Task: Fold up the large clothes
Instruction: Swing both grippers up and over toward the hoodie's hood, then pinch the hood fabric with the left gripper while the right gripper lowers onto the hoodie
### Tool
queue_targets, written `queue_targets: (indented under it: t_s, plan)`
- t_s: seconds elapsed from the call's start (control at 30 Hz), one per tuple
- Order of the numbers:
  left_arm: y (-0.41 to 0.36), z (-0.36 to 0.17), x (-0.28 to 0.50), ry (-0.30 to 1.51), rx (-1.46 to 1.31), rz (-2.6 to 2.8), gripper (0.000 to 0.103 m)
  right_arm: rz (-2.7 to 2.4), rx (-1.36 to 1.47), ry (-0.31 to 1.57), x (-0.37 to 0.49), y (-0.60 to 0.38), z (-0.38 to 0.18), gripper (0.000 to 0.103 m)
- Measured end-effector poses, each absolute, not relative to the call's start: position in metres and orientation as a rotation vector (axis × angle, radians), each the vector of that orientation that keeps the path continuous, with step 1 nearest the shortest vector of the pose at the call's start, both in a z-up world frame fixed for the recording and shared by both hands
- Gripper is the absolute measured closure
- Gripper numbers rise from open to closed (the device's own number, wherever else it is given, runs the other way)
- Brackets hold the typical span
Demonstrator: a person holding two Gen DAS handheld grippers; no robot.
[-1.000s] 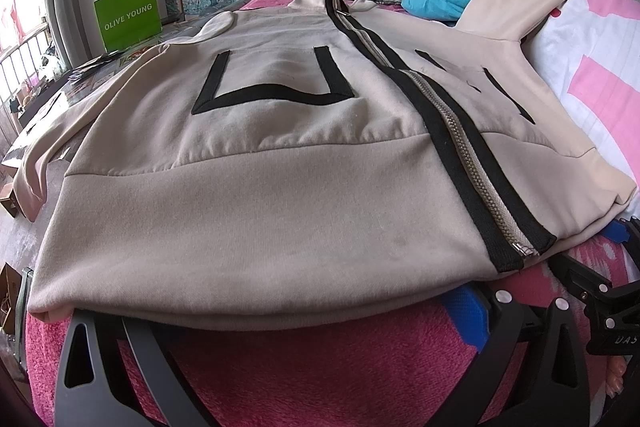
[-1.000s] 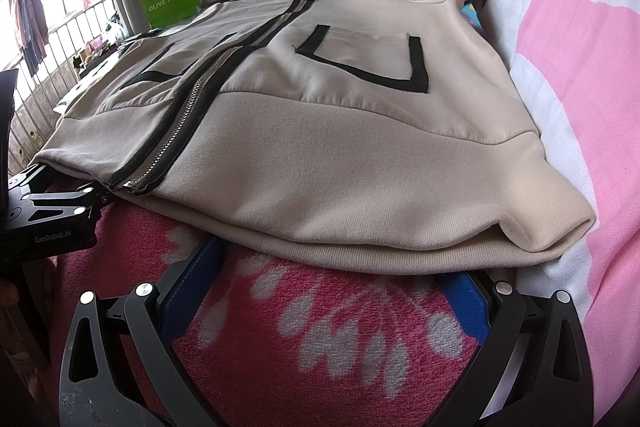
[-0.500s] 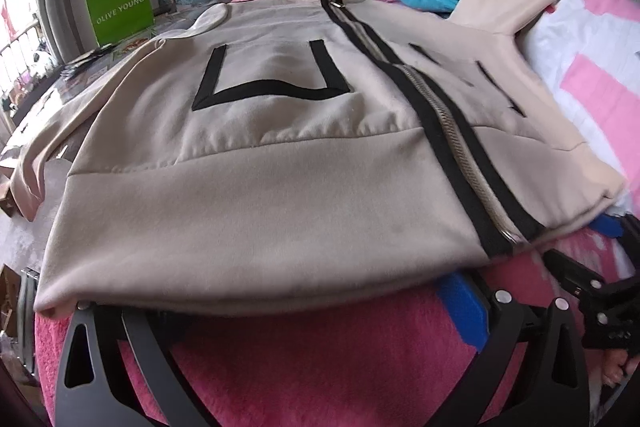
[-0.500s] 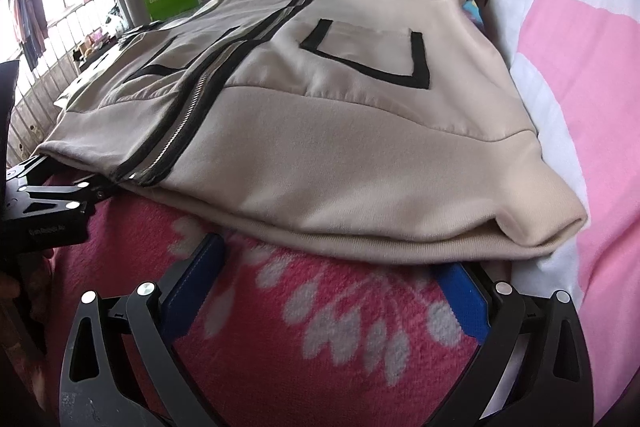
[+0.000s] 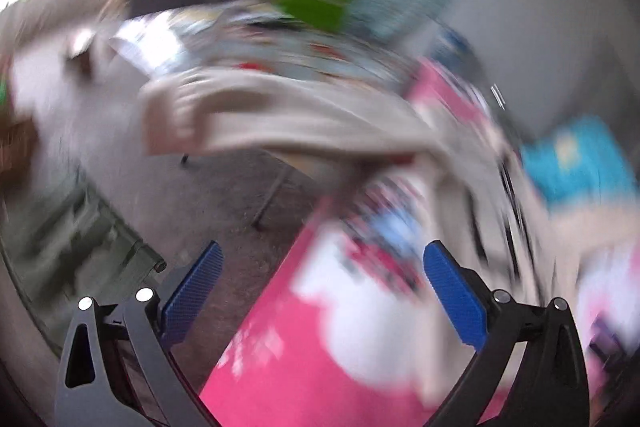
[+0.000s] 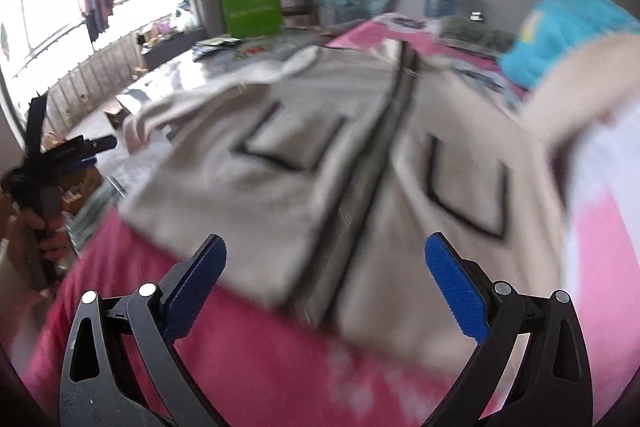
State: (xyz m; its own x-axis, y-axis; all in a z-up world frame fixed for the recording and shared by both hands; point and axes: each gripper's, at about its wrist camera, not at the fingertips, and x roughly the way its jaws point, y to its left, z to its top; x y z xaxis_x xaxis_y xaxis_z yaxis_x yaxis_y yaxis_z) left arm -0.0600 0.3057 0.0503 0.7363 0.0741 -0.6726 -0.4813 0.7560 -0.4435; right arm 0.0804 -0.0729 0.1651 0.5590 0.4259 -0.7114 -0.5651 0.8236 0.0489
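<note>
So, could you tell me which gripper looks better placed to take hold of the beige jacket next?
Probably the right gripper: open, it faces the beige jacket squarely, hem just ahead. The left gripper, also open, points off the bed's edge in a blurred view.

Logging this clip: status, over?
Both grippers open, empty: left, right. Jacket flat on bed, unfolded. Nothing in the way; left view blurred.

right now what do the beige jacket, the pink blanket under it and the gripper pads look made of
Beige jacket: soft matte knit, probably cotton fleece, going by its limp drape and dull surface; black trim, and a centre strip that may be a zipper.
Pink blanket: looks like plush fleece with a fuzzy white print, though blur leaves this open.
Pads: blue, finely ridged, likely rubber or plastic.
</note>
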Motion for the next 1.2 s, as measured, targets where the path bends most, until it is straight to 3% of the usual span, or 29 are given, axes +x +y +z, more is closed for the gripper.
queue_targets:
  t_s: [0.13,0.23,0.37,0.5,0.63,0.8,0.87,0.93,0.97,1.03,1.2]
  plan:
    - [0.436,-0.001,-0.056,0.643,-1.033,0.423,0.006,0.648,-0.315,0.835,0.147,0.002,0.163,0.018]
    - [0.504,-0.02,-0.055,0.603,-1.084,0.543,0.006,0.706,-0.451,0.849,0.187,0.063,0.153,0.027]
    - [0.568,-0.036,-0.045,0.593,-1.118,0.536,0.006,0.748,-0.356,0.912,0.243,0.109,0.148,0.039]
    - [0.59,-0.055,-0.04,0.492,-1.247,0.443,0.006,0.716,-0.304,0.882,0.292,0.147,0.142,0.055]
    - [0.594,-0.074,-0.021,0.482,-1.236,0.385,0.006,0.684,-0.348,0.944,0.326,0.171,0.107,0.079]
    - [0.585,-0.094,-0.004,0.438,-1.34,0.199,0.006,0.677,-0.603,0.788,0.311,0.181,0.075,0.083]
    - [0.579,-0.094,-0.001,0.43,-1.365,0.092,0.014,0.66,-0.638,0.753,0.306,0.183,0.072,0.083]
    - [0.574,-0.089,0.005,0.48,-1.361,0.039,0.046,0.669,-0.613,0.773,0.31,0.179,0.072,0.083]
    - [0.572,-0.085,0.004,0.502,-1.336,0.047,0.054,0.675,-0.597,0.783,0.312,0.177,0.073,0.083]
    - [0.572,-0.075,0.001,0.515,-1.312,0.054,0.086,0.674,-0.597,0.78,0.312,0.177,0.073,0.083]
    - [0.559,-0.028,-0.009,0.54,-1.174,0.089,0.096,0.628,-0.627,0.78,0.31,0.183,0.077,0.083]
